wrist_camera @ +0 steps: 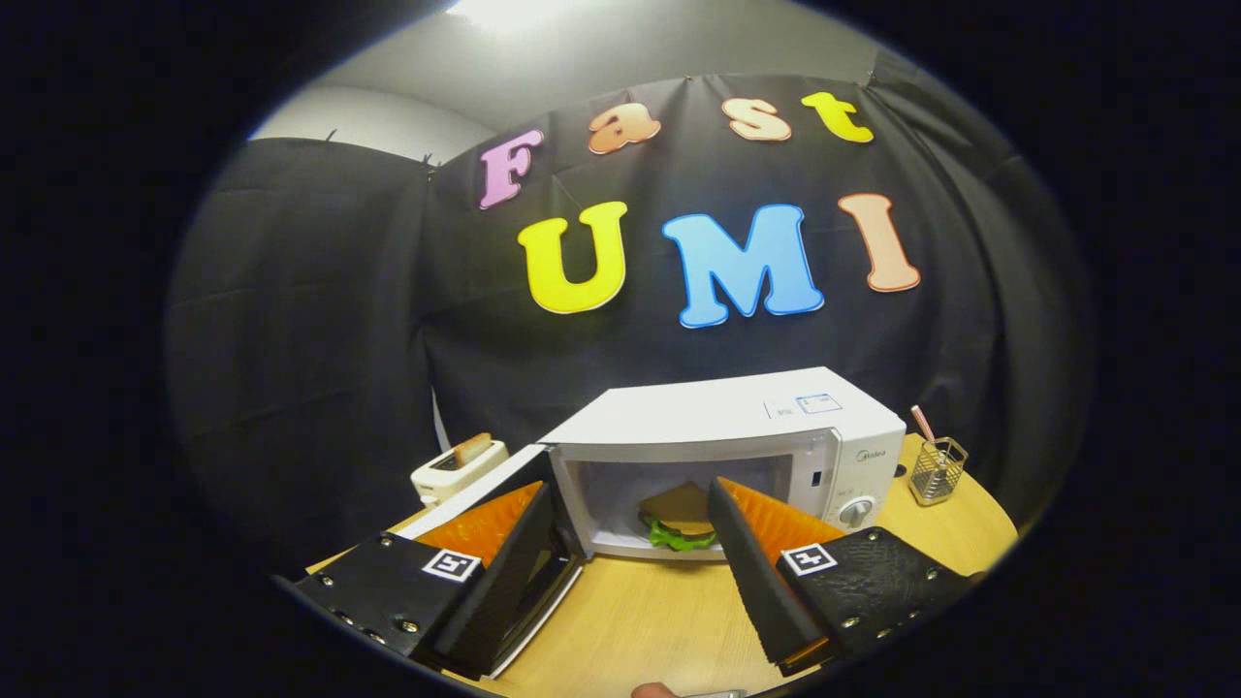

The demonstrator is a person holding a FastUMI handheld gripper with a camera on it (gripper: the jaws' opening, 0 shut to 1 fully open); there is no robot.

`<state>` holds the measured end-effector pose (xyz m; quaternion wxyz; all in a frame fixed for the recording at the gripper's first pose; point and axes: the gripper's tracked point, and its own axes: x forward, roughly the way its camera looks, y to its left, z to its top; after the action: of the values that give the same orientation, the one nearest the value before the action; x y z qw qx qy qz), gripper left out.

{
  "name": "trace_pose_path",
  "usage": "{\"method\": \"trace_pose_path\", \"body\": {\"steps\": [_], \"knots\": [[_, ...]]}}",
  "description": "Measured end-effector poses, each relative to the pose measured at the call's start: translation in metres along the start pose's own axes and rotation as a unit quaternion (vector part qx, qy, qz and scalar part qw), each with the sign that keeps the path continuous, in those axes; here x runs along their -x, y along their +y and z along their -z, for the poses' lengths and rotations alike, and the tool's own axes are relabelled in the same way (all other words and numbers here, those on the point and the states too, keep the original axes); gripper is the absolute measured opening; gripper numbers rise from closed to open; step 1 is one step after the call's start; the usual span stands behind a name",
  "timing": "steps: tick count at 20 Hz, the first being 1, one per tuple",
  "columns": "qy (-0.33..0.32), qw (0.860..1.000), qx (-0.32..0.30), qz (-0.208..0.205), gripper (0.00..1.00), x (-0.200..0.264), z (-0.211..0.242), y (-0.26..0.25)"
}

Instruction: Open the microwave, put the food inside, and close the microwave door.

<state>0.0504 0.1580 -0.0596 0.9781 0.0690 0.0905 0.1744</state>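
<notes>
We take the microwave [737, 436] as our landmark: a white box standing on the wooden desk [659, 620], backed by the black cloth wall.

To the left of the microwave, set a little behind it, we see a white toaster [458, 467] with a slice of bread [472, 447] standing up out of its slot. The microwave door [504, 543] is swung wide open to the left, and one finger of our tool lies across it in the picture.

Our tool [625, 528] hangs in front of the microwave's open mouth with its fingers spread well apart and nothing between them but the desk and the cavity beyond. The food, a sandwich [679, 519] with brown bread and a frill of green lettuce, lies inside the microwave on its floor, beyond the fingertips and closer to the right finger, which hides part of it.

On the microwave's right face we see a round dial [855, 512]. To the right of the microwave, on the desk, stands a small wire holder [937, 471] with a pink straw [922, 424] in it.
</notes>
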Motion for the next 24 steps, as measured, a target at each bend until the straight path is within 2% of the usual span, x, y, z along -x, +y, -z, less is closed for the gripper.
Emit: {"method": "trace_pose_path", "body": {"steps": [5, 10, 15, 20, 24], "knots": [[-0.01, 0.996, -0.002, -0.086, 0.97, 0.026, -0.017, 0.059], [-0.012, 0.982, 0.014, -0.186, 0.97, 0.048, -0.022, 0.132], [-0.003, 0.96, 0.022, -0.279, 0.97, 0.069, -0.017, 0.2], [0.012, 0.932, 0.026, -0.362, 0.97, 0.097, 0.002, 0.261], [0.049, 0.916, 0.042, -0.396, 0.98, 0.107, 0.044, 0.287]]}}
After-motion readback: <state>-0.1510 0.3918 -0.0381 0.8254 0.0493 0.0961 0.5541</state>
